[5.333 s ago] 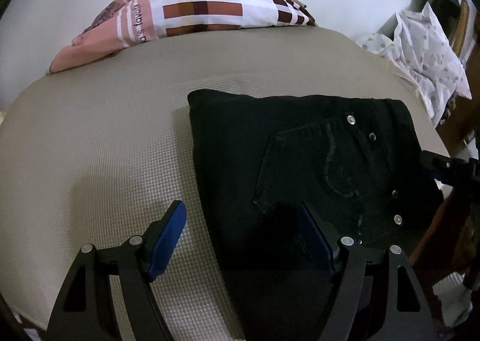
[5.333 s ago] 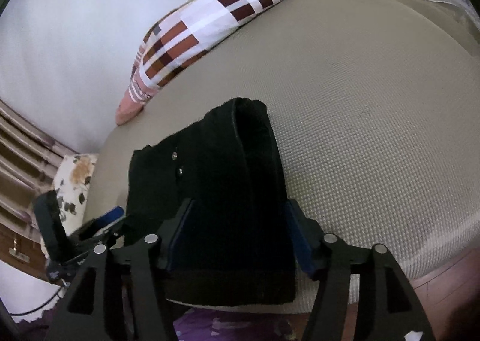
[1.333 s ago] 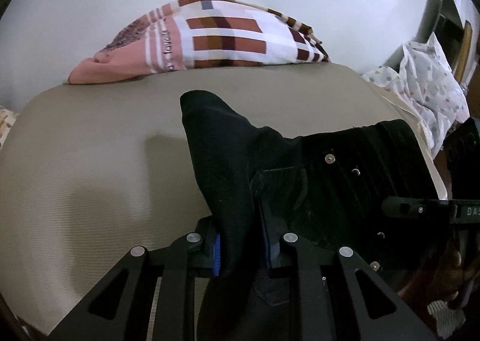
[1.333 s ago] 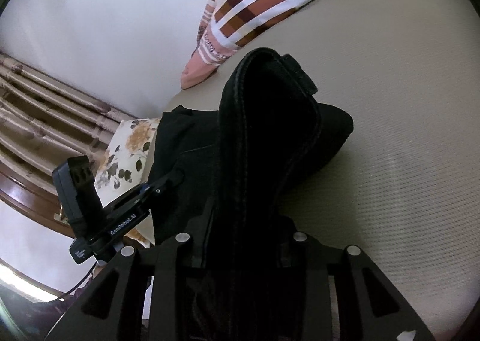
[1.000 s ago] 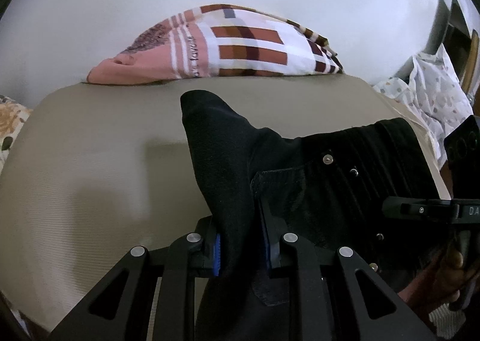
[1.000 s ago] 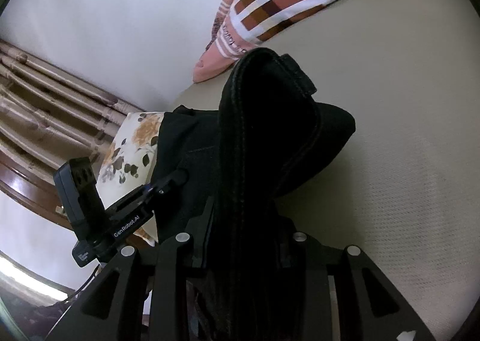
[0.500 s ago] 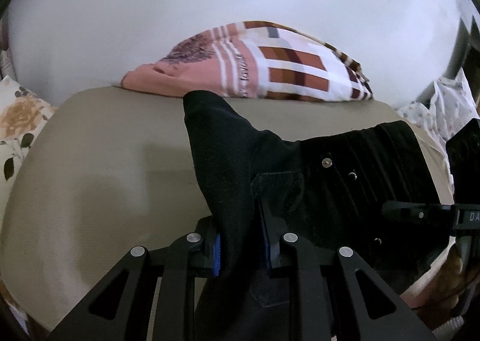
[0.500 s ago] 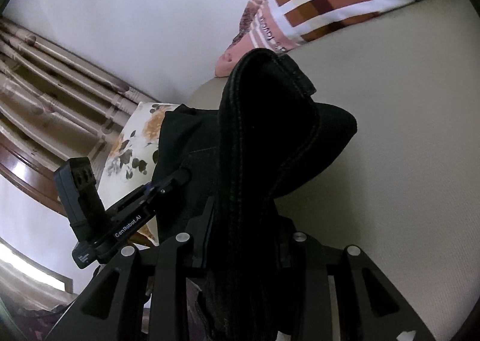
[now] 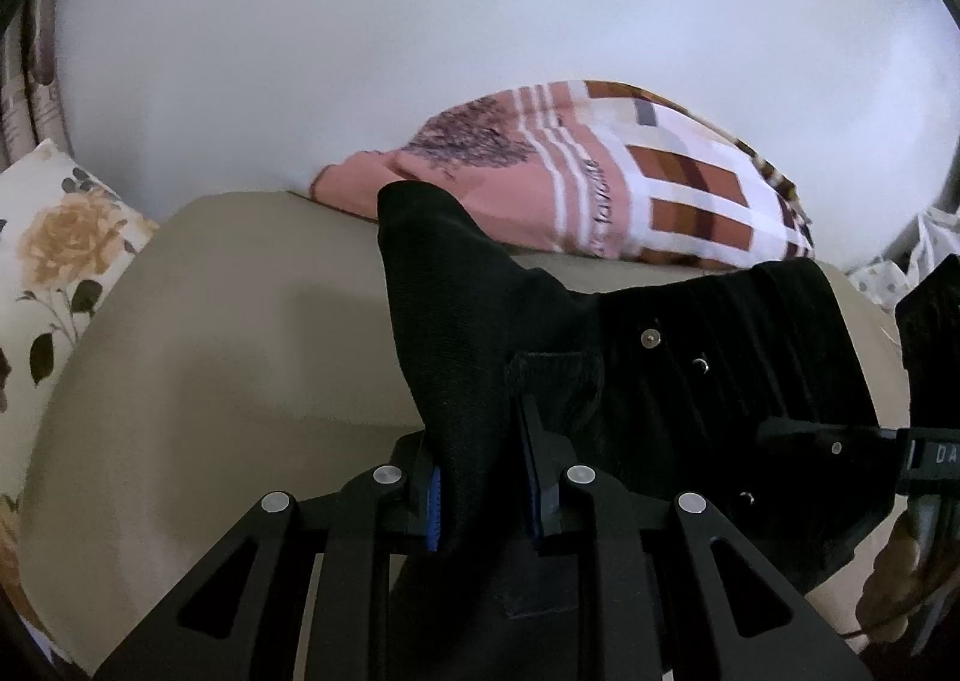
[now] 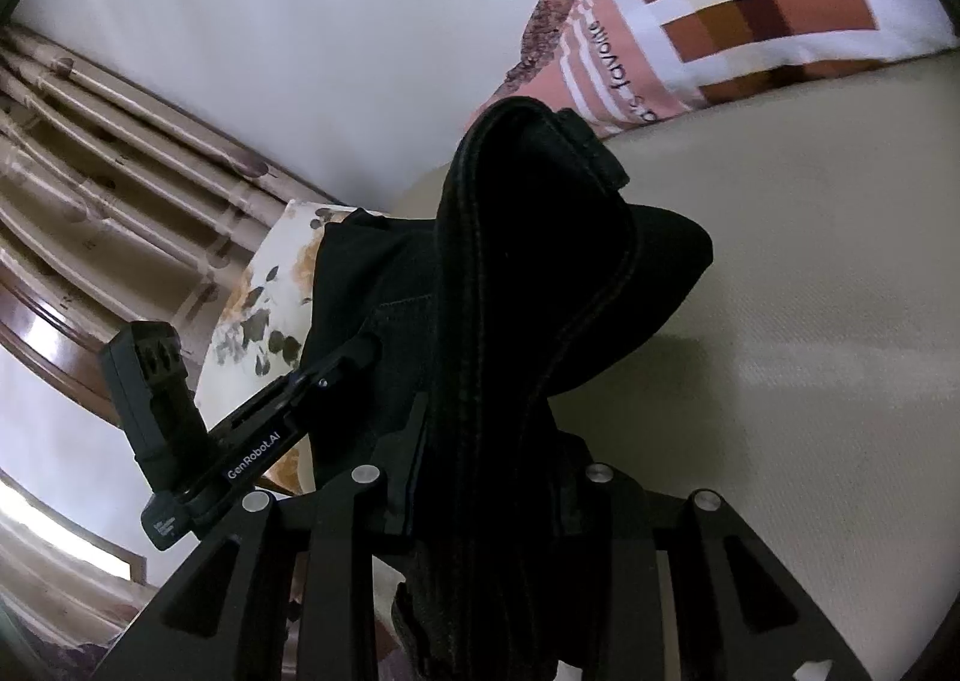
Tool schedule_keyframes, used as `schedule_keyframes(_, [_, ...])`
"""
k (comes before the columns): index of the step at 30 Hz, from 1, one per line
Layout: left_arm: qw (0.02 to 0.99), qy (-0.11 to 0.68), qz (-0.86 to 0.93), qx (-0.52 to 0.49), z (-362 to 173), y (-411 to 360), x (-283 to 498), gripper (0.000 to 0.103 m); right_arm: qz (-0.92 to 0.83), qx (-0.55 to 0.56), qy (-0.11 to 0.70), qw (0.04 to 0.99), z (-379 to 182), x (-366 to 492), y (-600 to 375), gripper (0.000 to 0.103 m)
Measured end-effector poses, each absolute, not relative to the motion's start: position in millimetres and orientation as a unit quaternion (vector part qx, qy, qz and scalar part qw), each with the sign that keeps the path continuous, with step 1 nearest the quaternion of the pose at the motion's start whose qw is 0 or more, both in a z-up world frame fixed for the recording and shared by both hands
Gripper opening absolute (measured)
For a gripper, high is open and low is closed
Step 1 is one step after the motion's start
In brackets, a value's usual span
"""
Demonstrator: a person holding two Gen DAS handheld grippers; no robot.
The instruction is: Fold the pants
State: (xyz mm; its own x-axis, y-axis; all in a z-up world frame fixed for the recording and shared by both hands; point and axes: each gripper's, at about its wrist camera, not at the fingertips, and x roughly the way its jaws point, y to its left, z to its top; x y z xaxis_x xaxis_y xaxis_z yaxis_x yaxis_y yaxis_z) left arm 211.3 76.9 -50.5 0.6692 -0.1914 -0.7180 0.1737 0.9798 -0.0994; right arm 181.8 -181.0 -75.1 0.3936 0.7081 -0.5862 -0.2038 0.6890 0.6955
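Moved: since the earlier frames you've lifted the pants (image 9: 708,381) off the bed and carried them across it; the striped pillow now sits closer ahead and a floral pillow has come into sight at the left.
Left hand-held gripper (image 9: 486,492): clamped on a thick fold of the pants, blue pads pressed into the cloth on both sides.
Right hand-held gripper (image 10: 486,492): clamped on a bunched band of the pants with stitched seams; its pads are buried in the fabric.
Pants: black, heavy denim-like weave, small metal rivets and a patch pocket showing; folded into a bundle, held up between your two grippers above the bed, one corner standing up in a soft peak.
Bed (image 9: 240,333): beige cover with a fine waffle texture, smooth and flat, the bundle's shadow falling on it.
Striped pillow (image 9: 630,189): pink, white and rust-brown blocks with printed lettering, plump, lying at the far edge of the bed against the wall.
Floral pillow (image 9: 54,237): cream with yellow roses and dark leaves, at the bed's left side.
Room: plain white wall (image 9: 480,39); in the right wrist view a bamboo-style frame (image 10: 120,153) with knotted rails and dark polished wood below it.
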Motion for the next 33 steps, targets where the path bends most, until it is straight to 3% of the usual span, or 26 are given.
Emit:
schedule_keyframes(19, [0.917,0.392,-0.063,-0.02,-68.7,124.2,295.5,0.021,0.295,0.263,0.464,0.793,-89.9,257.4,-134.9,0.028])
schedule_keyframes(33, [0.906,0.418,-0.059,-0.032,-107.5,135.1,308.6,0.023,0.284,0.263,0.479,0.788,-114.9,269.7,-144.3,0.028])
